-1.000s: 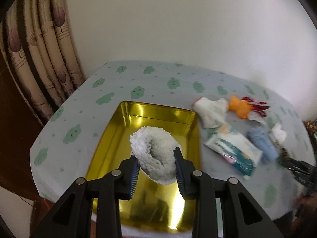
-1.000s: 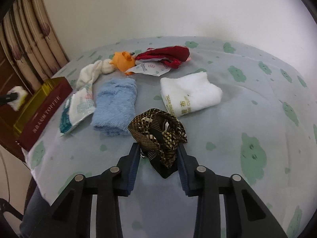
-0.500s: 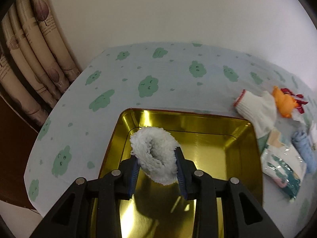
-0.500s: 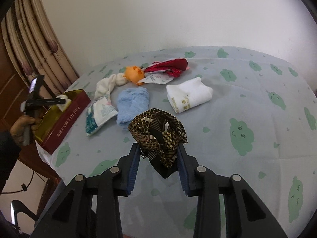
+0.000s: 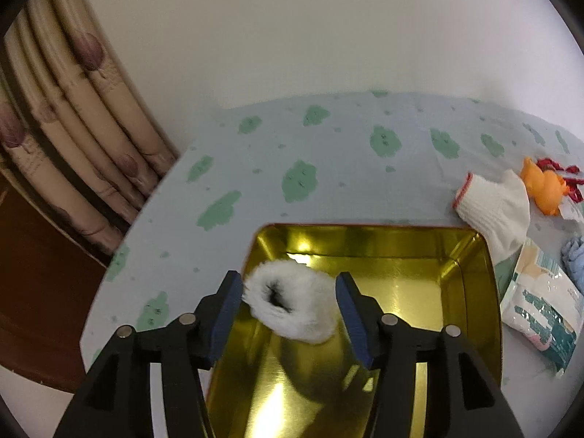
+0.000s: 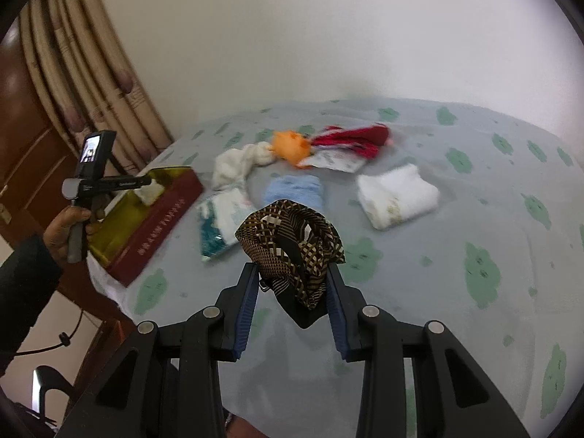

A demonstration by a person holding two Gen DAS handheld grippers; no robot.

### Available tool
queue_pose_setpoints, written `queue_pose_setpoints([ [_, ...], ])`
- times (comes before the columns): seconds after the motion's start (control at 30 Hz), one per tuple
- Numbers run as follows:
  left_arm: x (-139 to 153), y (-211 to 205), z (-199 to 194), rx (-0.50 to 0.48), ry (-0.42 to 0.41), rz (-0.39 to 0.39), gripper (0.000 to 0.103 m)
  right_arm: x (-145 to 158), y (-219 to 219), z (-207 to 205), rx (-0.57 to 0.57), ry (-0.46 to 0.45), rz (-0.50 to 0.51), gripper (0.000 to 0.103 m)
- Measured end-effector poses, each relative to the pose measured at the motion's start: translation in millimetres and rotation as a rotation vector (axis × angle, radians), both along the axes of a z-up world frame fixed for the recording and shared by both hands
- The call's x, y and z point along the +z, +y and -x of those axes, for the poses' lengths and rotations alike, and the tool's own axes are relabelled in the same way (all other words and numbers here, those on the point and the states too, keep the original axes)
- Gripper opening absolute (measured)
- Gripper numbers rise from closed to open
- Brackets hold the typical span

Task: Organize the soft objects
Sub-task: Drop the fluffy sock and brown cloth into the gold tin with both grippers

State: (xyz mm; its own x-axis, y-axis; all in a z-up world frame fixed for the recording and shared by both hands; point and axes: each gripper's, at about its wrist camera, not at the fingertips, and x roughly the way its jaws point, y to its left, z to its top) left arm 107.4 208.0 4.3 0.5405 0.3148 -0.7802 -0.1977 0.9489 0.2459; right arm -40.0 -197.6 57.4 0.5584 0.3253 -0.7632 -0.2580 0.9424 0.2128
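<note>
The counter, draped in a pale blue cloth printed with green clouds, carried everything, with the gold tin set at its left end and the loose soft things spread to the tin's right. The left hand-held gripper hung low over the tin's near-left corner with its jaws parted wider than the fluffy white sock between them; the left pad seemed just to graze the fluff while the right pad stood clear of it, so the sock looked released rather than pinched, resting in or just above the tin with its open cuff facing the camera. The right hand-held gripper was clenched on a brown patterned cloth, bunched and lifted above the counter's near edge. From that gripper the tin lay well to the left and a little farther away, its long side running away from the viewer, with a white folded towel, a blue cloth, a white glove, a packet of wipes, an orange toy and a red item between and beyond. The left hand was plainly the nearer one to the tin; the brown cloth would likely have to travel leftward across the packet to reach it.
</note>
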Motion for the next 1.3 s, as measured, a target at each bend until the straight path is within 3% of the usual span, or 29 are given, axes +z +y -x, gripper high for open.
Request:
queue_pose_setpoints([
  [0.07,7,6,3,0.033,-0.006,0.048,0.055,6,15,-6,0.038,-0.006,-0.021,0.033],
  [0.13,20,13,20,0.080,-0.071,0.105,0.055,15,36,-15,0.089,-0.016,-0.042,0.033],
  [0.23,40,17,64,0.144,-0.194,0.181,0.055,26,78,-32,0.183,-0.040,-0.075,0.033],
  [0.33,45,9,113,0.192,-0.234,0.202,0.055,27,127,-60,0.270,-0.023,-0.135,0.034],
  [0.47,36,-10,169,0.216,-0.228,0.194,0.055,8,196,-102,0.353,0.027,-0.147,0.034],
  [0.6,34,-23,204,0.250,-0.270,0.110,0.056,-24,246,-132,0.386,0.081,-0.107,0.034],
  [0.77,36,-19,213,0.272,-0.321,0.087,0.058,-60,285,-160,0.381,0.113,-0.021,0.034],
  [1.03,29,-19,205,0.225,-0.277,0.098,0.058,-89,311,-174,0.387,0.100,0.129,0.036],
  [1.2,23,-17,202,0.228,-0.245,0.114,0.059,-92,313,-174,0.366,0.090,0.120,0.044],
  [1.3,20,-16,201,0.234,-0.237,0.115,0.059,-77,307,-165,0.360,0.040,0.060,0.058],
])
